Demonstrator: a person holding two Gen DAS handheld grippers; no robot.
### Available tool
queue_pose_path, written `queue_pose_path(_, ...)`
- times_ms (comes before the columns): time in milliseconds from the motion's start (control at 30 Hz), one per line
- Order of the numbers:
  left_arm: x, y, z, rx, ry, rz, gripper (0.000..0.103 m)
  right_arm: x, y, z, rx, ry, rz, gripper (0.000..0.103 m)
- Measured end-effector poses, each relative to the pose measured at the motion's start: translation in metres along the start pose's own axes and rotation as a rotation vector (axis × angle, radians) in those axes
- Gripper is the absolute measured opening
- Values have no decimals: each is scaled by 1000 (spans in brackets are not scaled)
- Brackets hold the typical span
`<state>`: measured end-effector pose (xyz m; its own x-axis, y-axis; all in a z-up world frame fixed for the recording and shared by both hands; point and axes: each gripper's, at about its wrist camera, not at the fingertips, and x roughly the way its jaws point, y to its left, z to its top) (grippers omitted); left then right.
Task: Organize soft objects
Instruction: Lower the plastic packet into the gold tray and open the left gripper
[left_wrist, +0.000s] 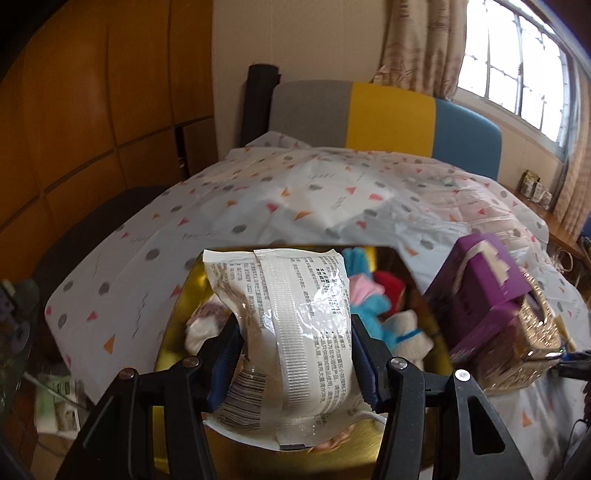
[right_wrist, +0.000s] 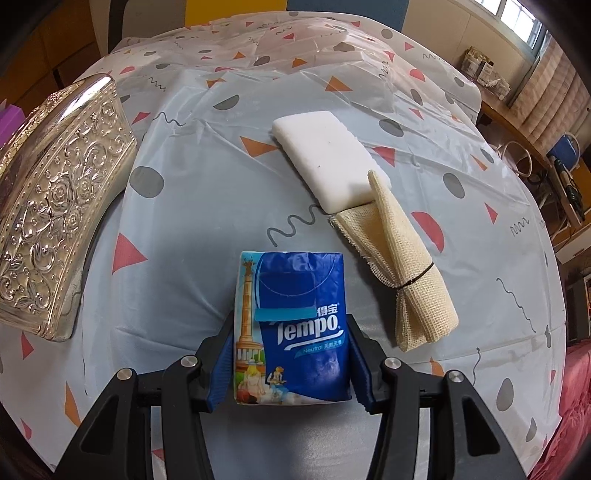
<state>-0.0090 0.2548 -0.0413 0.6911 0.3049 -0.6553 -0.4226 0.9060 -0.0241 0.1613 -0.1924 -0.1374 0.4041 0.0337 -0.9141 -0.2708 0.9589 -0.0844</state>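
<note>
Two grippers work above a patterned tablecloth. Largest, the gold box holds soft toys; directly over it the left gripper is clamped on a white printed pouch. The right gripper grips a blue Tempo tissue pack, with a white sponge and rolled mesh cloth lying beyond the pack.

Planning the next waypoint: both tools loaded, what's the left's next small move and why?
Probably lower the left tool slightly and open it: its white packet already hangs over the gold bin holding soft toys. The right tool just holds the tissue pack.
</note>
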Motion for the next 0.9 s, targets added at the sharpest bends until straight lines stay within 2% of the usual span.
queue_pose_path(300,-6,73,-26,-173,70,69,56,-2,4,-2,-18,-12,-12,53)
queue_pose_path(400,-2,80,-31,-220,102,44,56,-3,5,-3,-20,-14,-14,53)
queue_pose_path(500,6,67,-32,-216,137,1,56,-4,5,-4,-18,-14,-12,53)
queue_pose_path(633,23,52,-34,-191,171,7,56,-4,5,-4,-17,-14,-11,53)
queue_pose_path(800,46,50,-22,-160,150,89,57,-4,4,-4,-14,-12,-9,53)
queue_pose_path(900,57,51,-21,-138,166,105,58,-4,4,-3,-14,-12,-9,53)
